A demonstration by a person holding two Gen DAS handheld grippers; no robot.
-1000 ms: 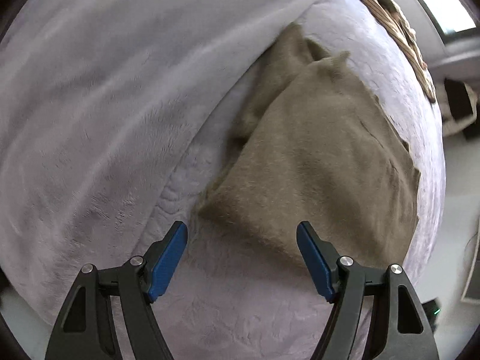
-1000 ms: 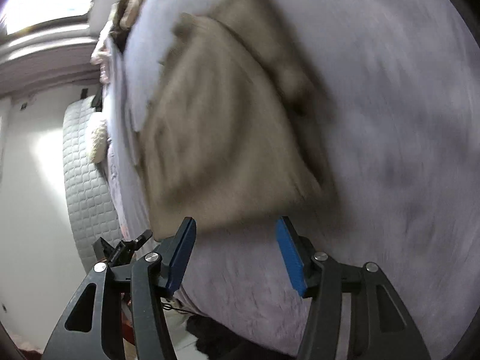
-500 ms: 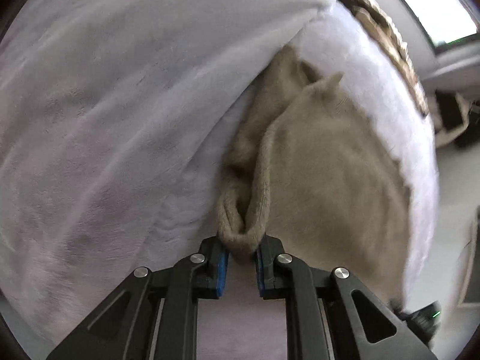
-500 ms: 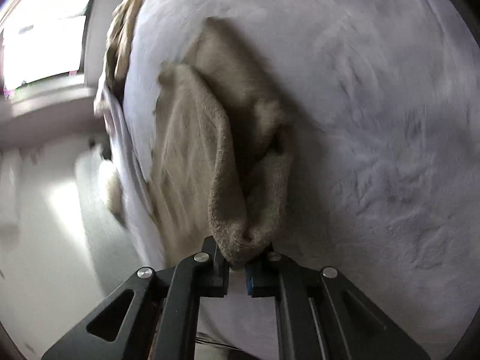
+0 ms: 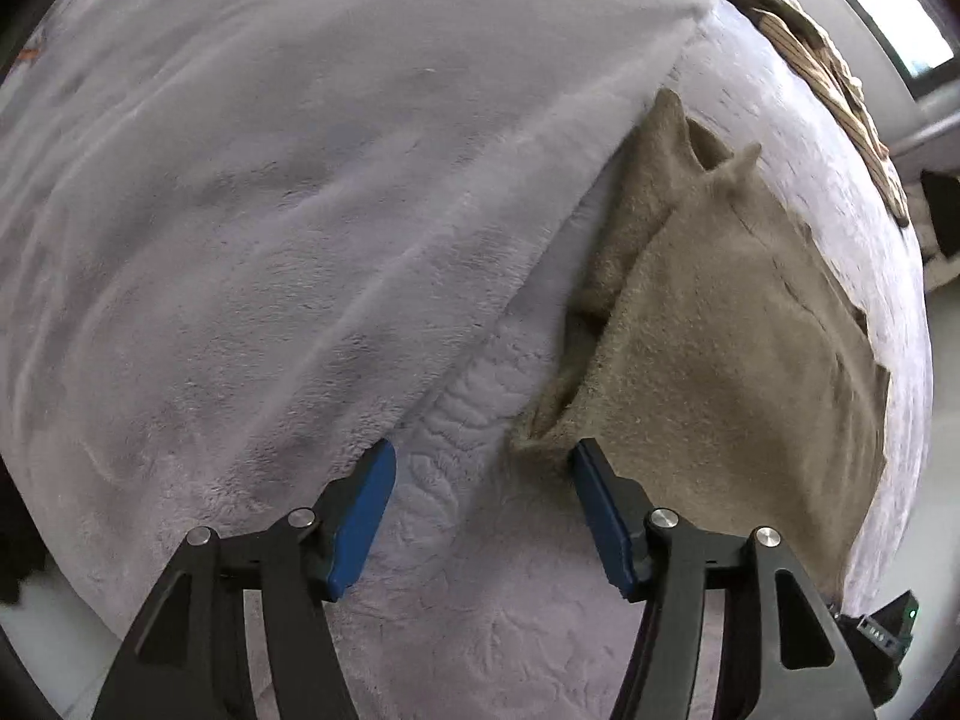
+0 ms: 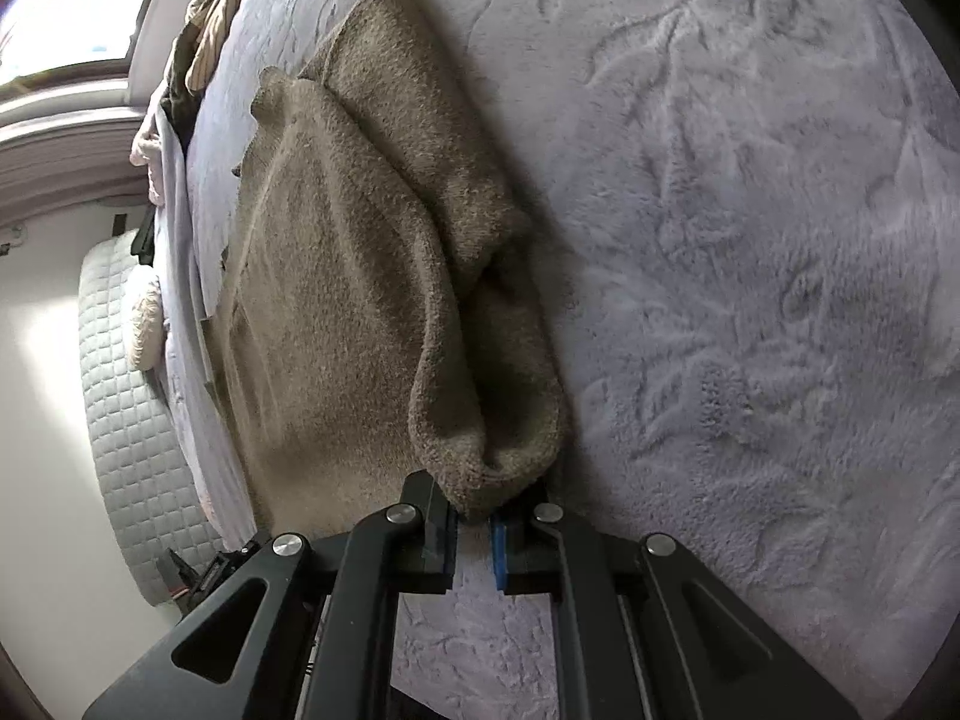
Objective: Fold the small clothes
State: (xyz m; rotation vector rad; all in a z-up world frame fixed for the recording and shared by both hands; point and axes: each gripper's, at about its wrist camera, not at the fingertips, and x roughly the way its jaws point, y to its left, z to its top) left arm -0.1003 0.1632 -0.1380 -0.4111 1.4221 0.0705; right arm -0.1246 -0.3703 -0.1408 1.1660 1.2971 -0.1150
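Observation:
A tan fuzzy garment lies partly folded on a pale lilac blanket. My left gripper is open; the garment's near corner lies just ahead of the right blue pad and looks free of it. In the right wrist view the same garment bunches into a fold at its near edge. My right gripper is shut on that fold, with the cloth pinched between the pads.
A thick fold of blanket runs along the garment's left side. Striped clothes are piled at the bed's far edge, also seen in the right wrist view. A quilted grey cushion stands beyond the bed edge.
My left gripper, shut on the garment's corner half a second ago, has opened and let it drop flat. My right gripper closed on the near fold and still holds it.

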